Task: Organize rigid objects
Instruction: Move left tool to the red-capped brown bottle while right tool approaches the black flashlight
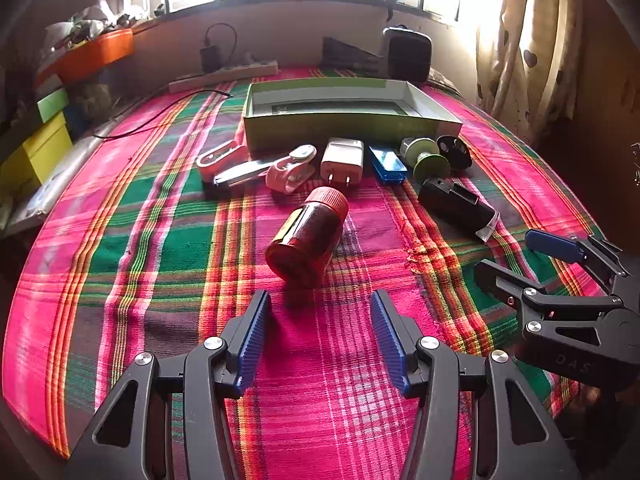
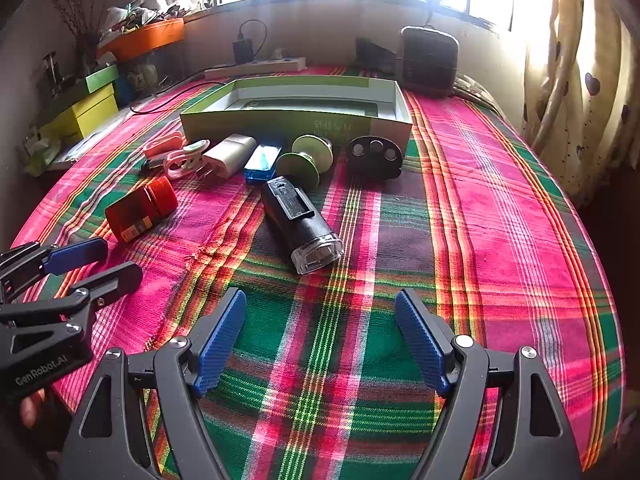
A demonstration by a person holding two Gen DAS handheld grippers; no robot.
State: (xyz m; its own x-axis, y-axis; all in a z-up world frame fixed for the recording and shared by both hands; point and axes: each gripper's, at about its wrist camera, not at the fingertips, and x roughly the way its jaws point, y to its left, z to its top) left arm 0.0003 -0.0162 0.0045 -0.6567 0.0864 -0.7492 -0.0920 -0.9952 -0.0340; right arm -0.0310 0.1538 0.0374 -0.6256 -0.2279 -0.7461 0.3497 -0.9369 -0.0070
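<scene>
A red-capped jar (image 1: 306, 234) lies on its side on the plaid cloth, just ahead of my open, empty left gripper (image 1: 318, 308); it also shows in the right wrist view (image 2: 140, 210). A black flashlight (image 2: 300, 224) lies ahead of my open, empty right gripper (image 2: 320, 308). Behind them in a row lie a pink tool (image 1: 256, 166), a white charger (image 1: 342, 160), a blue box (image 1: 387, 164), a green spool (image 1: 426, 156) and a black disc (image 2: 374, 156). An open green box (image 1: 348, 114) stands behind the row.
The right gripper also shows at the right of the left wrist view (image 1: 532, 256). A black speaker (image 2: 430, 60), a power strip (image 2: 256, 66) and a cable lie by the far wall. Boxes and an orange tray (image 2: 140, 40) stand left. A curtain (image 2: 580, 80) hangs right.
</scene>
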